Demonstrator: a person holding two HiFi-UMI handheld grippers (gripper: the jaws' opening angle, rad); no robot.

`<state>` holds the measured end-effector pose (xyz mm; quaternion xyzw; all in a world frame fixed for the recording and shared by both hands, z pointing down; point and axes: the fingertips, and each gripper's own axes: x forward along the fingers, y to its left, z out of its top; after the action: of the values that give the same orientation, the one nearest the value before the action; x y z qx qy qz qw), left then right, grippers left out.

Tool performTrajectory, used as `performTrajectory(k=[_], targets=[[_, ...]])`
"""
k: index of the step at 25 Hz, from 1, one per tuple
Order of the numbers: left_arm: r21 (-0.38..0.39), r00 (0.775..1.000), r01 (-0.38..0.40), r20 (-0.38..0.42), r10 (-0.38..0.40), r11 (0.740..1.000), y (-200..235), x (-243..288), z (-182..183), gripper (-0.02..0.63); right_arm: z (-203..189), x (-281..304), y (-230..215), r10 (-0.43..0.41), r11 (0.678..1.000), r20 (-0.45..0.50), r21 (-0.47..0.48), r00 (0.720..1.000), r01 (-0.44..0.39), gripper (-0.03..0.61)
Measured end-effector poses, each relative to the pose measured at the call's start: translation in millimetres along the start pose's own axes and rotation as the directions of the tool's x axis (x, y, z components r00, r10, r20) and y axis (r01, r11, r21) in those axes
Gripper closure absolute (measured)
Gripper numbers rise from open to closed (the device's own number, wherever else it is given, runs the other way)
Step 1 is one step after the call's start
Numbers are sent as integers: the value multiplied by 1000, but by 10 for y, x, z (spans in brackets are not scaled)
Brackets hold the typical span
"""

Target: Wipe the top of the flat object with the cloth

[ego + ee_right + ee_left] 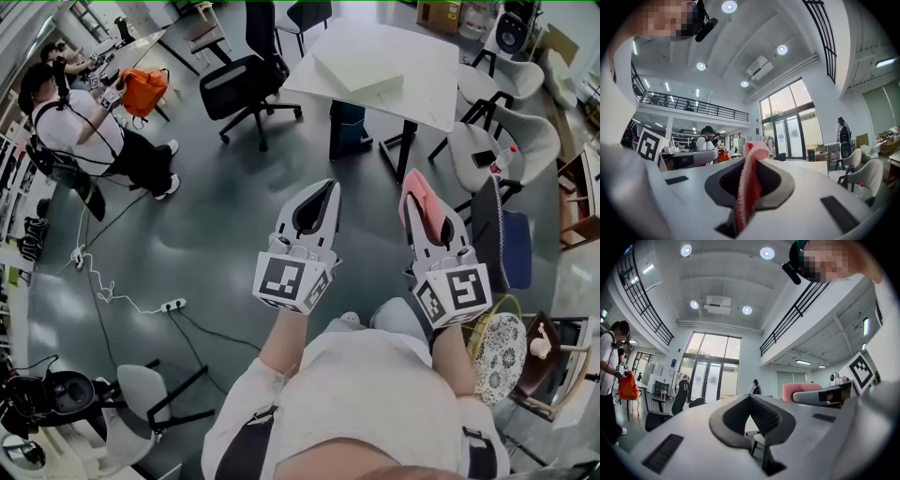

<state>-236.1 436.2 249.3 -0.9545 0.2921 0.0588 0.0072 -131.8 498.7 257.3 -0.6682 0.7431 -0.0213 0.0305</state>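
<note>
1. Left gripper (328, 187) was up in the air over the gray floor (216, 216), right in front of the person holding it. Its jaws were pressed together at the tips, with nothing in the hollow between them.
2. Right gripper (422, 208) hung just beside it at about the same height, pinching the pink cloth (410, 192). In the right gripper view the cloth was folded over the tips and ran down between the jaws.
3. The flat object (361, 66), a white slab, lay on the white tabletop (427, 89) across the floor, well apart from both grippers. The cloth wasn't touching it.
4. A black office chair (246, 80) stood just left of that tabletop, and pale chairs (487, 141) sat on its right.
5. Another person (80, 127) stood far off on the left, near an orange bag (145, 91).
6. Both gripper views looked out at a tall hall with big glass doors and round ceiling lights.
</note>
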Motion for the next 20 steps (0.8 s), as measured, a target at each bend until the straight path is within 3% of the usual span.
performTrajectory(k=[5,10,20], targets=[[2,1000,-17,3,17,1000,144,284,-74,601,-20,205,-261,-7,999,-2,-45,1000,7,551],[8,998,-60,11,60,998,295,755,-135,601,-16,568,-682,16,1000,7,-22,1000,-16,551],[1,990,-138,33,138,990,451,1893,-201,601,128,1382,-1634,111,994,13,-17,994,-111,551]])
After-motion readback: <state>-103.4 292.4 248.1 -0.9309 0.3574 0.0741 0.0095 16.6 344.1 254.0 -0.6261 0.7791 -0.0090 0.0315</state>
